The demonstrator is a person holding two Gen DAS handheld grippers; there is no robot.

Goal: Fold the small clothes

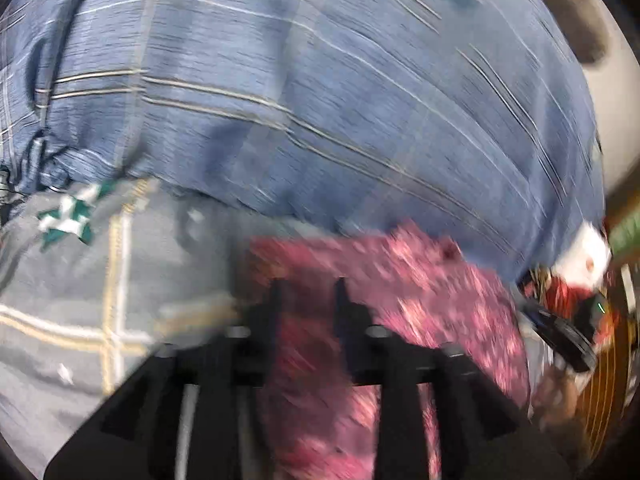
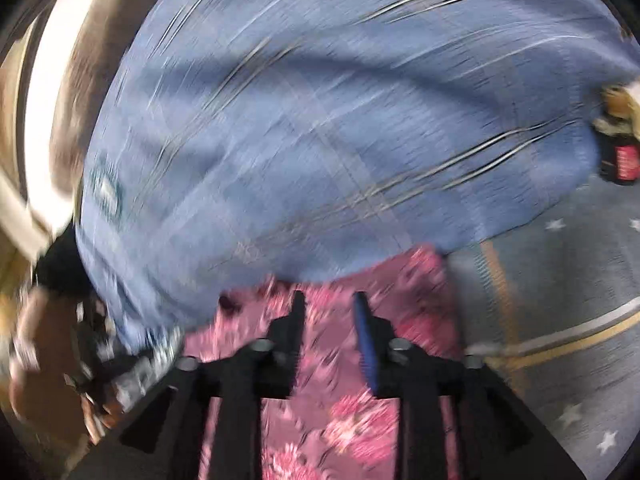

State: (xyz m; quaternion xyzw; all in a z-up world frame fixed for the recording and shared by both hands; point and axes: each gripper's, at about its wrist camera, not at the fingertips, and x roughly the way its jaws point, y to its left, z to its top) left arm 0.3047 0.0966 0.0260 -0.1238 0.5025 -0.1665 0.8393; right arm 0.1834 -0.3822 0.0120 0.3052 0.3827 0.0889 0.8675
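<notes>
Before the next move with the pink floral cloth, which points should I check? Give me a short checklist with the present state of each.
1. Left tongs open over pink floral cloth: ok.
2. Right tongs open over the same cloth: ok.
3. Fabric between the fingers: cannot tell, blurred.
4. Cloth lying flat: cannot tell.
5. Blue plaid bedding clear of the cloth: not ok, their edges meet.

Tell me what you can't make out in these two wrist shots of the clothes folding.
- Left gripper, left view: motion blur hides whether it pinches the pink floral cloth.
- Right gripper, right view: same blur, grip unclear.
- Blue plaid garment: cut off by the frame edges, type unclear.
- Red item, right view edge: too blurred to identify.
</notes>
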